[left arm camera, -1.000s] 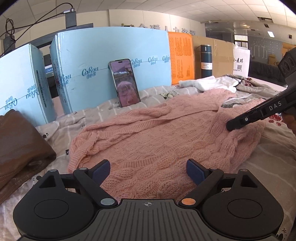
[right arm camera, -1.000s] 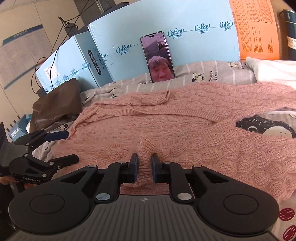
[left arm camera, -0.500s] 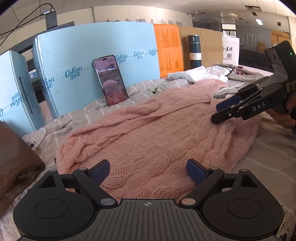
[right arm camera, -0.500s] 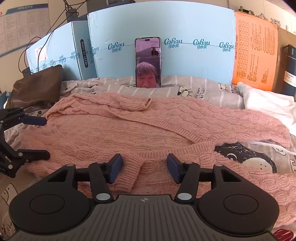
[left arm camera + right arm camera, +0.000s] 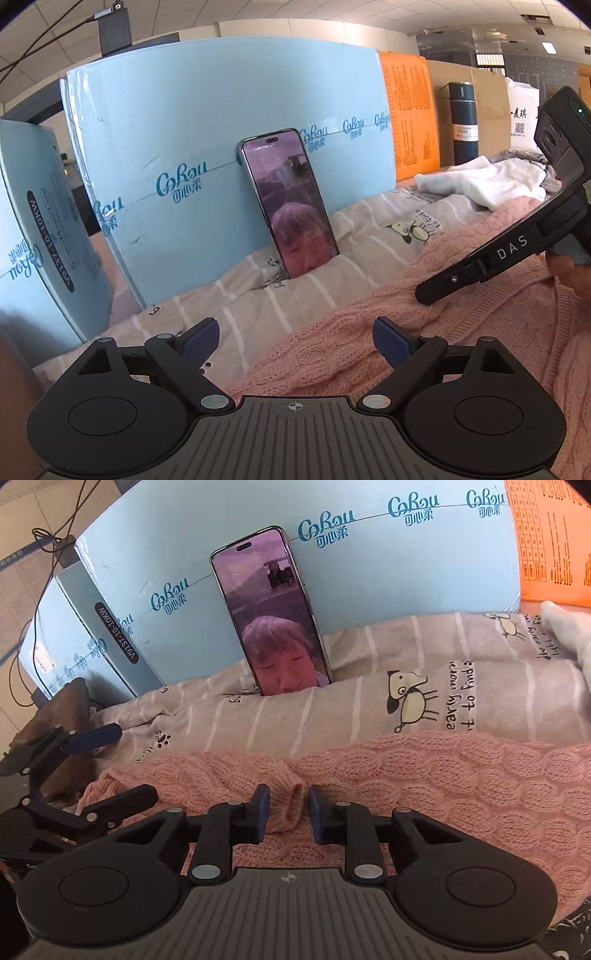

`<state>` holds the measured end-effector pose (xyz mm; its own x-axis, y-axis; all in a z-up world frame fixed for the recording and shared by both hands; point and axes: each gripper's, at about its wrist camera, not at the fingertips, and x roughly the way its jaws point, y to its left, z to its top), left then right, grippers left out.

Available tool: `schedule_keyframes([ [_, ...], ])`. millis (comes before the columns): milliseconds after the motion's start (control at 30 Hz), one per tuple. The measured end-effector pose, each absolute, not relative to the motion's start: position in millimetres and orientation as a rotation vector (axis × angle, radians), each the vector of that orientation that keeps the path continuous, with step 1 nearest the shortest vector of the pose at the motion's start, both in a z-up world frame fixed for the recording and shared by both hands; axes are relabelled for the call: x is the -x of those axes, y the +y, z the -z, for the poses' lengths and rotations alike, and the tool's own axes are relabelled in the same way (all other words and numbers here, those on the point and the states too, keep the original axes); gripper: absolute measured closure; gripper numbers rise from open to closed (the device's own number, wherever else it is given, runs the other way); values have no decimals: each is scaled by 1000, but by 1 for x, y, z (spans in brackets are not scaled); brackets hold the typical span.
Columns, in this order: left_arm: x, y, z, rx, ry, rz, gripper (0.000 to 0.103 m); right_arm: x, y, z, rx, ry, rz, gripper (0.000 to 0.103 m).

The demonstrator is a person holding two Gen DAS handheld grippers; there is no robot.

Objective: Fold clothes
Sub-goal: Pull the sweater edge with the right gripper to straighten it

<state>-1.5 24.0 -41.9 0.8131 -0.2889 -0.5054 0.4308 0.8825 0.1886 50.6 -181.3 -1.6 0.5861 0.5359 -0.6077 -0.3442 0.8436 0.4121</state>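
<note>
Two grippers over pink sweater (image 5: 424, 775) | right gripper (image 5: 284, 814) pinching a knit fold | left gripper (image 5: 291, 341) spread, empty | risk: loose knit slipping free.

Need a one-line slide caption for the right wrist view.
Right claw closing on a bunched fold of the pink cable-knit sweater, smartphone propped against a blue box behind, left claw open alongside.

Both wrist views sit low and close over the bed, facing the propped phone (image 5: 290, 206) (image 5: 271, 611); each catches the other gripper at its edge.
</note>
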Motion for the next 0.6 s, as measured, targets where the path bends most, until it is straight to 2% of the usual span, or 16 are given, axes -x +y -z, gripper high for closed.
schedule_keyframes([
  [67, -2, 28, 45, -282, 498, 392, 10, -50, -183, 0, -295, 783, -566, 94],
  [133, -4, 34, 44, -253, 495, 399, 10, -48, -189, -6, -394, 789, -627, 96],
  [233, -9, 40, 42, -223, 492, 390, 10, -44, -201, -19, -562, 794, -741, 96],
  [400, -19, 44, 45, -199, 524, 356, 10, -48, -213, -16, -581, 817, -666, 96],
  [500, -24, 41, 52, -215, 561, 333, 10, -52, -213, -1, -510, 877, -582, 96],
  [600, -26, 37, 61, -253, 591, 317, 10, -48, -210, 1, -434, 852, -546, 89],
])
